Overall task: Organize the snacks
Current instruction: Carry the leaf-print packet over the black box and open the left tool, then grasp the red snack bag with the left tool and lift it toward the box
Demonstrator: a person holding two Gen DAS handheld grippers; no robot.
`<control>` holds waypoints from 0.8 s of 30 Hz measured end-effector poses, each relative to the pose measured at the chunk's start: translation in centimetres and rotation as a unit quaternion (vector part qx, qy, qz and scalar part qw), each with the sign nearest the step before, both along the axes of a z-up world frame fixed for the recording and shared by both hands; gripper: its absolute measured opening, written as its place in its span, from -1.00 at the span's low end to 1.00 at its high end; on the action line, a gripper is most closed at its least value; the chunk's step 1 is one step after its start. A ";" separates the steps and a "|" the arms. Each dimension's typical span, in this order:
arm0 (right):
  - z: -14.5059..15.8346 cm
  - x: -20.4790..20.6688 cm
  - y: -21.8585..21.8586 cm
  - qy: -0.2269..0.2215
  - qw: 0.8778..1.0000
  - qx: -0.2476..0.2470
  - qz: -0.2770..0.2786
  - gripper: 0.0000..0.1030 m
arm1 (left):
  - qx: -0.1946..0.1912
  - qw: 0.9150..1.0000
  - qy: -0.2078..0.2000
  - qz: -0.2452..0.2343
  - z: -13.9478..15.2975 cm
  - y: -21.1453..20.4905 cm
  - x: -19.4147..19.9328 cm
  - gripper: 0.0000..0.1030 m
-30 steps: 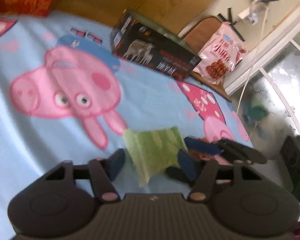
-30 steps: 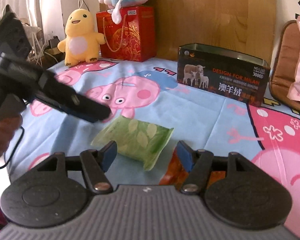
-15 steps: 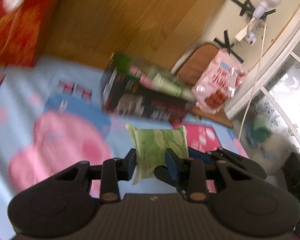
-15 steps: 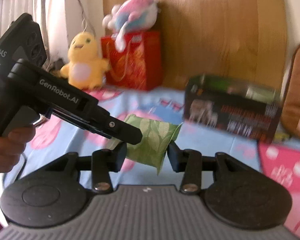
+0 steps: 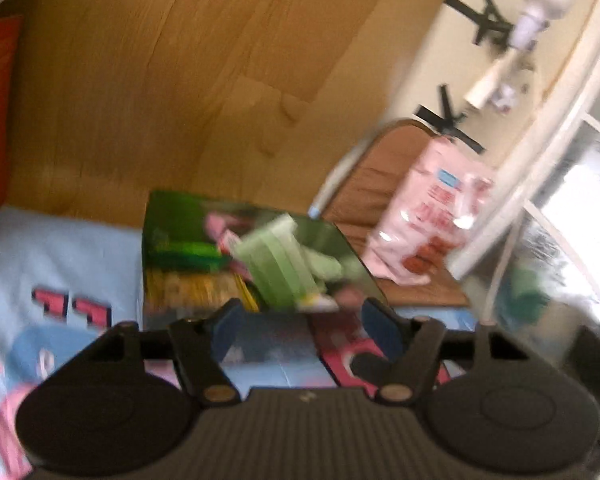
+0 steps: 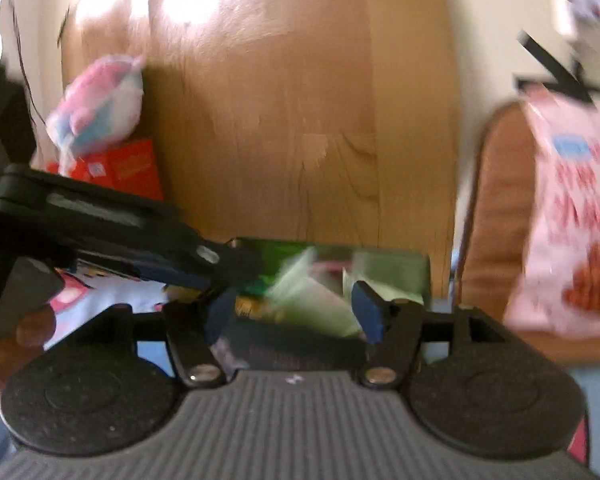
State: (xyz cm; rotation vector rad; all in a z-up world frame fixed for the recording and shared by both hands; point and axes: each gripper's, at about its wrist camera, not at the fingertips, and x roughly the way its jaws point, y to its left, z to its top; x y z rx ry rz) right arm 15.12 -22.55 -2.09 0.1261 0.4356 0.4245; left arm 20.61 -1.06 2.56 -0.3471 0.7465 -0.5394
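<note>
Wood panelling filled the background of your left wrist view, with the cartoon-print blue bedsheet below it. Straight ahead of your left gripper stood the open tin box, and the pale green snack packet lay tilted inside it on top of other blurred packets, its long axis running from upper right down toward you. Your jaws had just been opening; they stood apart with nothing between the pads, the packet beyond the tips. A pink snack bag leaned on the brown chair to the right, well apart from the box.

Your right wrist view looked at the same panelling, with a plush toy over a red gift bag at left. The tin box sat just past your right gripper, whose jaws had also just been opening and held nothing; the green packet lay between and behind the tips, in the box. The left gripper's finger reached in from the left, just above the box rim. I'd judge both hands equally near, and your next packet lay back toward you, on the sheet.
</note>
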 end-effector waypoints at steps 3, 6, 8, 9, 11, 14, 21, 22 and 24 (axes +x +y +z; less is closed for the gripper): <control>-2.1 -3.0 -2.4 0.061 0.997 0.035 0.036 0.32 | -0.021 0.999 0.031 -0.039 -1.2 0.6 -3.2 0.30; -3.8 -7.0 -3.8 0.109 0.990 0.053 0.067 0.34 | -0.022 0.995 0.059 -0.076 -3.0 0.3 -7.1 0.30; -4.6 -9.8 -4.2 0.127 0.988 0.053 0.070 0.42 | -0.026 0.992 0.081 -0.089 -4.3 0.0 -8.9 0.30; -4.9 -10.8 -4.1 0.129 0.988 0.045 0.069 0.43 | -0.029 0.991 0.096 -0.093 -5.1 0.0 -9.8 0.30; -5.3 -12.7 -3.6 0.131 0.989 0.026 0.071 0.44 | -0.032 0.988 0.114 -0.099 -6.1 0.1 -11.1 0.30; -5.3 -14.5 -2.3 0.118 0.990 0.009 0.078 0.46 | -0.037 0.985 0.136 -0.100 -7.6 0.1 -12.5 0.30; -5.8 -16.3 2.8 0.081 0.990 -0.057 0.104 0.82 | -0.049 0.987 0.133 -0.074 -7.9 1.6 -13.8 0.13; -6.0 -16.3 3.7 0.072 0.989 -0.076 0.107 0.87 | -0.051 0.987 0.137 -0.068 -7.8 1.5 -13.5 0.07; -6.4 -16.8 5.6 0.048 0.987 -0.118 0.101 0.87 | -0.052 0.988 0.135 -0.057 -7.7 1.7 -13.6 -0.10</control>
